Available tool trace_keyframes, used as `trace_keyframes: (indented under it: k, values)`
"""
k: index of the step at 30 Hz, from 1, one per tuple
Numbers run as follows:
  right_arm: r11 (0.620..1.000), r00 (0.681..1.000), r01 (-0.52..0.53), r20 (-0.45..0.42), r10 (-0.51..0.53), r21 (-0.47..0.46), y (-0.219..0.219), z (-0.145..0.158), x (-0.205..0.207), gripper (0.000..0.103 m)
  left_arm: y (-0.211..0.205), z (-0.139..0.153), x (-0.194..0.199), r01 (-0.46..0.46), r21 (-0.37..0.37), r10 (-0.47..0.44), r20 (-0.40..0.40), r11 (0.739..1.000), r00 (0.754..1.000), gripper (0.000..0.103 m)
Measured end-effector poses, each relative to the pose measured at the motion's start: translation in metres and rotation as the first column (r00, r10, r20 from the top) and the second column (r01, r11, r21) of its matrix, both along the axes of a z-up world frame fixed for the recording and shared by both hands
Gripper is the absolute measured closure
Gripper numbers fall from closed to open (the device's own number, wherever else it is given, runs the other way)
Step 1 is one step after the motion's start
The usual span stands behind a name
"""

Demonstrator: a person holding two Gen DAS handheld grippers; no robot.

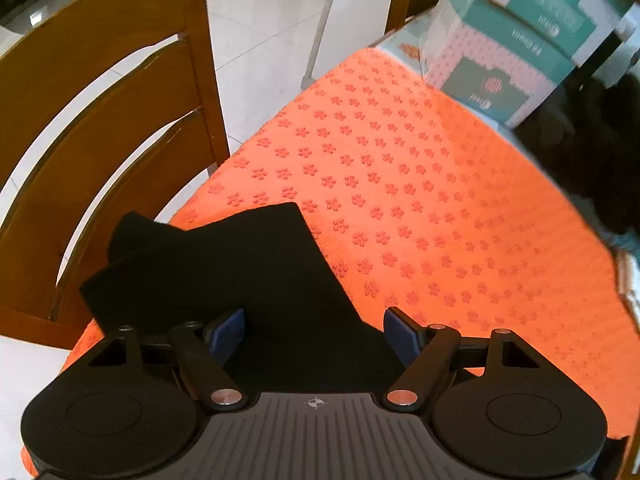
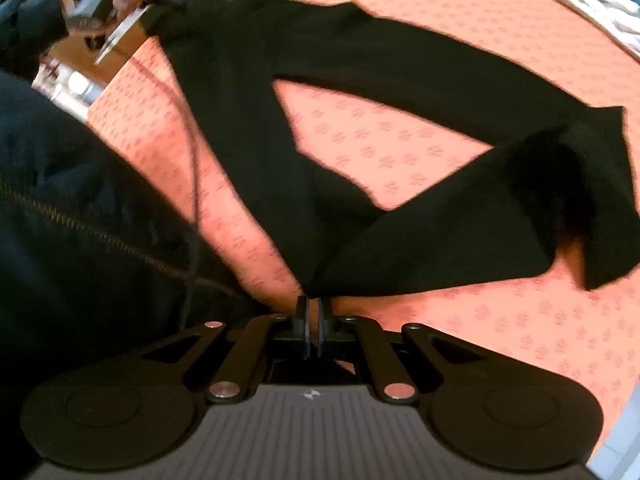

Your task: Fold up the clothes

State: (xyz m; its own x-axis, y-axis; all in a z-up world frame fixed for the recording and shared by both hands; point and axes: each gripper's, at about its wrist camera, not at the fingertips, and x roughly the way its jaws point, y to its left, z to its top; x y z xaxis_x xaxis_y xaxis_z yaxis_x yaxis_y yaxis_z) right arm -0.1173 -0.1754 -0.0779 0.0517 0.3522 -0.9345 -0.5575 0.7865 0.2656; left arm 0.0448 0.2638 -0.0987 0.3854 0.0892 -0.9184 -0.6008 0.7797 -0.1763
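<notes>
A black garment (image 2: 248, 120) lies spread on an orange mat (image 2: 400, 144) with a flower pattern. My right gripper (image 2: 314, 308) is shut on the garment's near edge, and a sleeve or leg (image 2: 460, 232) runs from there to the right. In the left wrist view, my left gripper (image 1: 314, 334) is open, its blue pads (image 1: 230, 332) on either side of an end of the black garment (image 1: 240, 272) at the mat's (image 1: 400, 184) left edge. The left gripper also shows in the right wrist view (image 2: 116, 36), held in a hand at the garment's far end.
A wooden chair (image 1: 80, 120) stands close beside the table's left edge. Teal and pink boxes (image 1: 512, 48) stand at the far right of the mat. The person's dark jacket (image 2: 80, 220) fills the left of the right wrist view. White cloth or paper (image 2: 592, 0) lies at the far right.
</notes>
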Motion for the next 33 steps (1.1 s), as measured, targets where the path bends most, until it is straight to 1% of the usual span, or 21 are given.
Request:
trace_keyframes:
  k: [2, 4, 6, 7, 9, 10, 11, 12, 13, 14, 15, 16, 18, 20, 21, 23, 25, 26, 29, 31, 33]
  values:
    - [0.998, 0.998, 0.062, 0.031, -0.062, 0.006, -0.012, 0.010, 0.006, 0.098, -0.004, -0.007, 0.009, 0.008, 0.021, -0.008, -0.026, 1.000, 1.000, 0.025]
    - [0.989, 0.987, 0.145, 0.066, -0.146, 0.014, -0.027, 0.020, 0.013, 0.093, -0.008, -0.013, 0.015, 0.015, 0.042, -0.013, -0.046, 0.999, 0.999, 0.025]
    - [0.969, 0.964, 0.245, 0.104, -0.246, 0.025, -0.044, 0.030, 0.022, 0.083, -0.011, -0.019, 0.018, 0.018, 0.064, -0.015, -0.061, 0.998, 0.998, 0.025]
    - [0.955, 0.947, 0.294, 0.122, -0.296, 0.032, -0.053, 0.035, 0.026, 0.081, -0.013, -0.019, 0.018, 0.018, 0.076, -0.014, -0.059, 0.997, 0.998, 0.025]
    - [0.910, 0.897, 0.412, 0.156, -0.413, 0.041, -0.073, 0.041, 0.036, 0.076, -0.017, -0.020, 0.018, 0.017, 0.101, -0.012, -0.057, 0.995, 0.998, 0.025]
    - [0.889, 0.875, 0.455, 0.163, -0.455, 0.041, -0.082, 0.041, 0.042, 0.076, -0.019, -0.020, 0.018, 0.017, 0.114, -0.011, -0.056, 0.993, 0.998, 0.026]
    - [0.866, 0.851, 0.498, 0.171, -0.497, 0.040, -0.091, 0.040, 0.048, 0.073, -0.021, -0.019, 0.016, 0.014, 0.131, -0.007, -0.055, 0.991, 0.998, 0.030]
    - [0.838, 0.821, 0.544, 0.183, -0.540, 0.033, -0.100, 0.039, 0.053, 0.069, -0.022, -0.019, 0.015, 0.011, 0.148, -0.003, -0.054, 0.989, 0.999, 0.038]
    - [0.814, 0.796, 0.581, 0.193, -0.574, 0.027, -0.108, 0.038, 0.058, 0.066, -0.022, -0.018, 0.011, 0.005, 0.156, 0.003, -0.048, 0.988, 0.999, 0.042]
    - [0.792, 0.773, 0.610, 0.201, -0.602, 0.024, -0.114, 0.034, 0.062, 0.058, -0.022, -0.018, 0.008, -0.002, 0.164, 0.009, -0.041, 0.986, 0.999, 0.050]
    - [0.768, 0.747, 0.640, 0.213, -0.630, 0.025, -0.121, 0.032, 0.066, 0.054, -0.022, -0.017, 0.005, -0.008, 0.172, 0.014, -0.035, 0.985, 0.999, 0.057]
    - [0.754, 0.731, 0.656, 0.226, -0.644, 0.028, -0.125, 0.030, 0.069, 0.053, -0.020, -0.016, 0.002, -0.011, 0.168, 0.015, -0.025, 0.986, 1.000, 0.060]
    - [0.755, 0.730, 0.656, 0.240, -0.639, 0.015, -0.131, 0.024, 0.074, 0.048, -0.018, -0.015, -0.005, -0.011, 0.161, 0.012, -0.008, 0.987, 1.000, 0.076]
    - [0.768, 0.747, 0.640, 0.242, -0.619, -0.011, -0.131, 0.016, 0.077, 0.047, -0.014, -0.014, -0.012, -0.010, 0.139, 0.009, 0.010, 0.990, 1.000, 0.087]
    - [0.782, 0.762, 0.623, 0.242, -0.601, -0.020, -0.129, 0.014, 0.078, 0.046, -0.010, -0.011, -0.017, -0.022, 0.116, 0.019, 0.024, 0.993, 1.000, 0.089]
    - [0.813, 0.794, 0.581, 0.248, -0.555, -0.039, -0.122, 0.010, 0.080, 0.045, -0.005, -0.005, -0.028, -0.054, 0.077, 0.050, 0.054, 0.996, 0.997, 0.090]
    - [0.850, 0.831, 0.521, 0.276, -0.484, -0.076, -0.112, 0.007, 0.080, 0.039, 0.002, 0.001, -0.040, -0.086, 0.040, 0.082, 0.078, 0.995, 0.994, 0.090]
    - [0.869, 0.849, 0.484, 0.295, -0.438, -0.102, -0.105, 0.005, 0.081, 0.033, 0.006, 0.005, -0.047, -0.102, 0.019, 0.100, 0.089, 0.995, 0.991, 0.090]
    - [0.911, 0.893, 0.374, 0.332, -0.303, -0.175, -0.088, 0.001, 0.082, 0.032, 0.017, 0.015, -0.069, -0.143, -0.036, 0.146, 0.114, 0.989, 0.983, 0.090]
    - [0.925, 0.908, 0.315, 0.352, -0.227, -0.214, -0.079, -0.001, 0.082, 0.032, 0.026, 0.023, -0.087, -0.171, -0.075, 0.180, 0.129, 0.982, 0.975, 0.090]
    - [0.930, 0.910, 0.268, 0.385, -0.157, -0.253, -0.073, -0.004, 0.082, 0.034, 0.033, 0.028, -0.105, -0.205, -0.105, 0.218, 0.135, 0.973, 0.966, 0.092]
